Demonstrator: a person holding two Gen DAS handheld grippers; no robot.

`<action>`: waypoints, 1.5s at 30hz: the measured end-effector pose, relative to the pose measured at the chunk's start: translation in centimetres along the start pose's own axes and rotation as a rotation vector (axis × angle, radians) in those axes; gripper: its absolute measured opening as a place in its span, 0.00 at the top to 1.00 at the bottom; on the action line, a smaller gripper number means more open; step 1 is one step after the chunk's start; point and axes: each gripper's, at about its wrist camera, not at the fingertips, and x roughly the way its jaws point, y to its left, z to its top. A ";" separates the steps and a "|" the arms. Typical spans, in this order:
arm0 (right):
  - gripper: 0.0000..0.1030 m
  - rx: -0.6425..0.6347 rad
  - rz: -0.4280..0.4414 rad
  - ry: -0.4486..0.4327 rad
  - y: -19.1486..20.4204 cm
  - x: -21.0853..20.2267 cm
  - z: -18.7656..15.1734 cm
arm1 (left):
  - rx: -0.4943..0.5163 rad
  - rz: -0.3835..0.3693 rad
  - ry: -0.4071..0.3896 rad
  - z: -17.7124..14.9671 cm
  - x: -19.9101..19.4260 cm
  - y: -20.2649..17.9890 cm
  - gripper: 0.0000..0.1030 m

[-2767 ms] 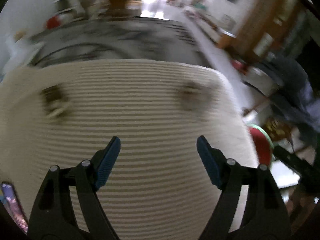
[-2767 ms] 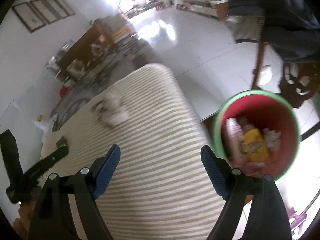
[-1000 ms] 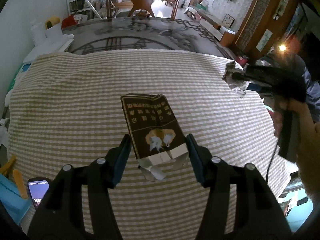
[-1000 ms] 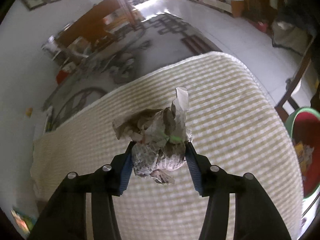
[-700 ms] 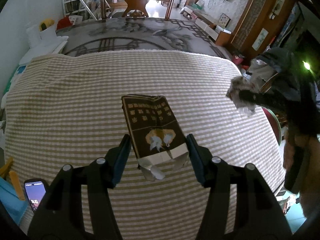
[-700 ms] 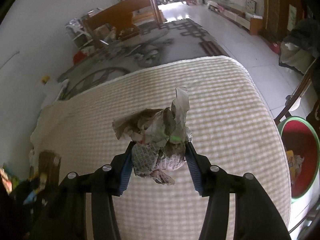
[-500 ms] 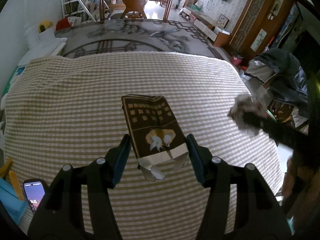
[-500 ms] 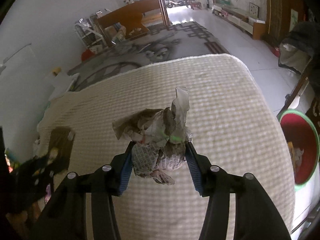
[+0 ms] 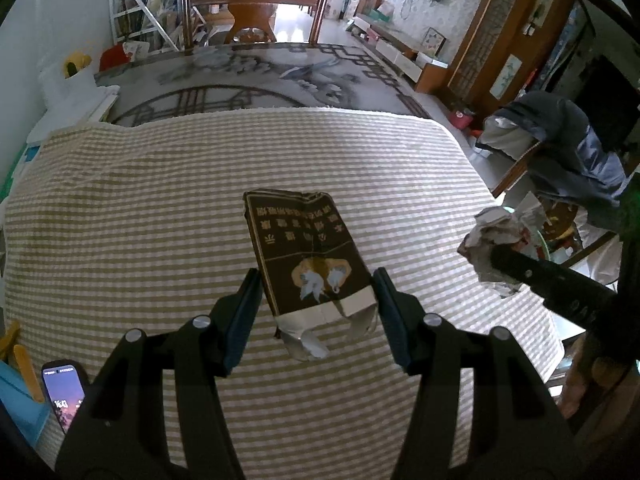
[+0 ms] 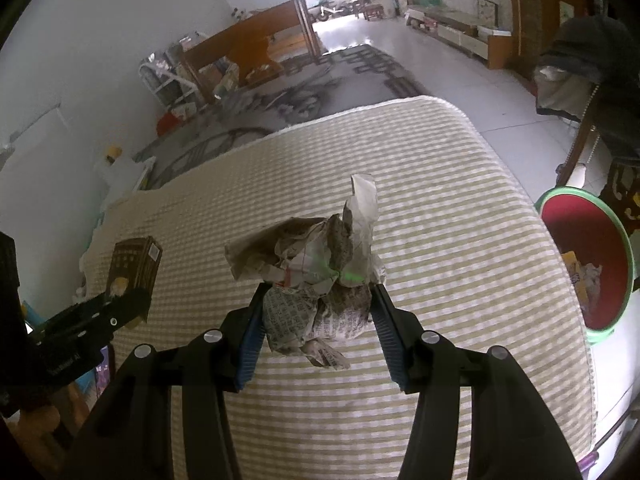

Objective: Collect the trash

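Left wrist: left hand-held gripper (image 9: 318,300) pinching dark carton (image 9: 308,256); right hand-held gripper (image 10: 316,316) pinching newspaper wad (image 10: 316,280).

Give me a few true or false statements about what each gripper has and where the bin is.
1. The left gripper grips a dark brown flattened carton. True.
2. The right gripper is empty. False: it clamps a crumpled newspaper wad.
3. The red bin with a green rim sits on the striped cloth. False: it stands on the floor beside the table.
4. The bin already holds trash. True.
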 end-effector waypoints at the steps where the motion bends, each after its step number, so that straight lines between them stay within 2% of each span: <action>1: 0.51 0.001 -0.003 -0.005 -0.1 -0.2 0.1 | 0.001 -0.001 -0.001 0.0 0.0 -0.1 0.47; 45: 0.51 0.033 -0.034 -0.027 -2.4 -1.7 -0.7 | 0.059 -0.022 -0.008 -0.2 -0.7 -3.5 0.46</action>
